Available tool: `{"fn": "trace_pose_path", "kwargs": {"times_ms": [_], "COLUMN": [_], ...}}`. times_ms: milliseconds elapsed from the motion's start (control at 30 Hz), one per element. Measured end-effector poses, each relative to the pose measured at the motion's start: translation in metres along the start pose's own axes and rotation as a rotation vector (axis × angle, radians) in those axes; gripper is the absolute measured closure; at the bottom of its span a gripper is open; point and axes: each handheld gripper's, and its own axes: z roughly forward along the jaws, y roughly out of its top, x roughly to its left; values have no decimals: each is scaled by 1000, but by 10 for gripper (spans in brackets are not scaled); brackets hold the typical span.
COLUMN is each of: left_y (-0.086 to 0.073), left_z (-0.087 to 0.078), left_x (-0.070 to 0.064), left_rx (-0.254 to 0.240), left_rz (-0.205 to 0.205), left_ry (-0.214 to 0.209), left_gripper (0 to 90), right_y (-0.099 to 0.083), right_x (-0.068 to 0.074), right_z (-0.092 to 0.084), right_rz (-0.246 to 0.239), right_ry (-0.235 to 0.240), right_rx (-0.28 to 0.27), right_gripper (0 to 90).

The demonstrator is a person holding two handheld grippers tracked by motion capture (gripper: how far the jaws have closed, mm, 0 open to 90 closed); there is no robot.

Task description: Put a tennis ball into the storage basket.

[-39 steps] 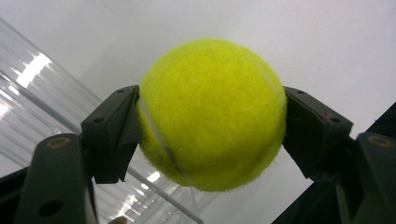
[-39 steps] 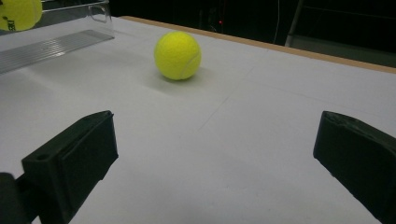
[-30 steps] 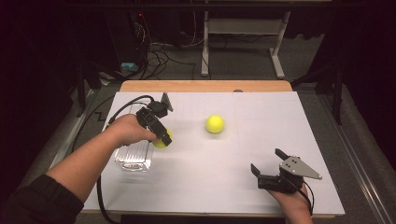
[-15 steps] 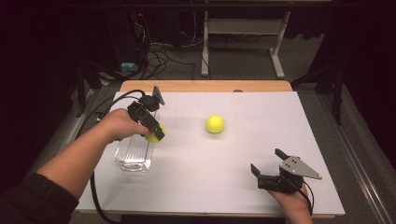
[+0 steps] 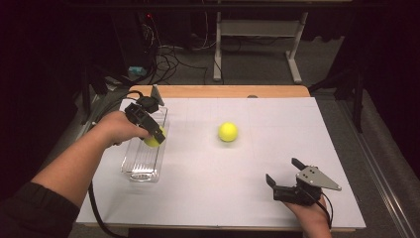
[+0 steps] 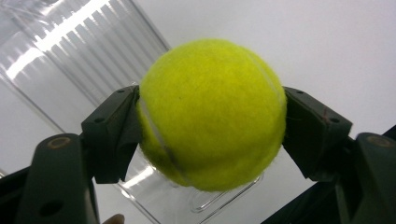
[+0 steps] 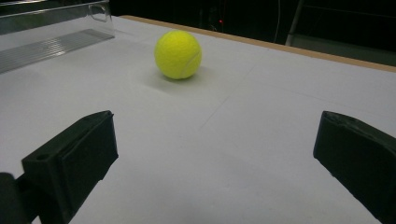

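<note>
My left gripper [image 5: 157, 137] is shut on a yellow tennis ball [image 5: 152, 141] [image 6: 212, 114] and holds it over the clear plastic tray [image 5: 141, 161] [image 6: 56, 51] at the table's left. Both black jaws press the ball's sides in the left gripper view. A second tennis ball [image 5: 228, 132] [image 7: 178, 54] lies loose on the white tabletop near the middle. My right gripper [image 5: 285, 174] [image 7: 215, 154] rests at the front right, open, its jaws wide apart with nothing between them, pointing toward that loose ball.
The white table surface [image 5: 237, 168] ends in a wooden far edge [image 5: 223, 91]. Behind it are cables and a white metal frame [image 5: 257, 44] on a dark floor. A black cable [image 5: 96, 213] trails from the left gripper off the front edge.
My left hand has carried the held ball leftward and away, from beside the tray to over it. The right gripper and the loose ball have stayed put.
</note>
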Motion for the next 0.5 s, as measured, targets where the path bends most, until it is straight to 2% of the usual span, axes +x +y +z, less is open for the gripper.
{"fn": "trace_pose_path", "kwargs": {"times_ms": [500], "left_y": [-10], "left_z": [-5], "left_x": [26], "left_rx": [4], "left_rz": [-74], "left_ry": [23], "left_gripper": [269], "right_y": [0], "right_x": [0], "right_z": [0], "right_rz": [-1], "right_ry": [-1], "right_rx": [0], "right_gripper": [0]}}
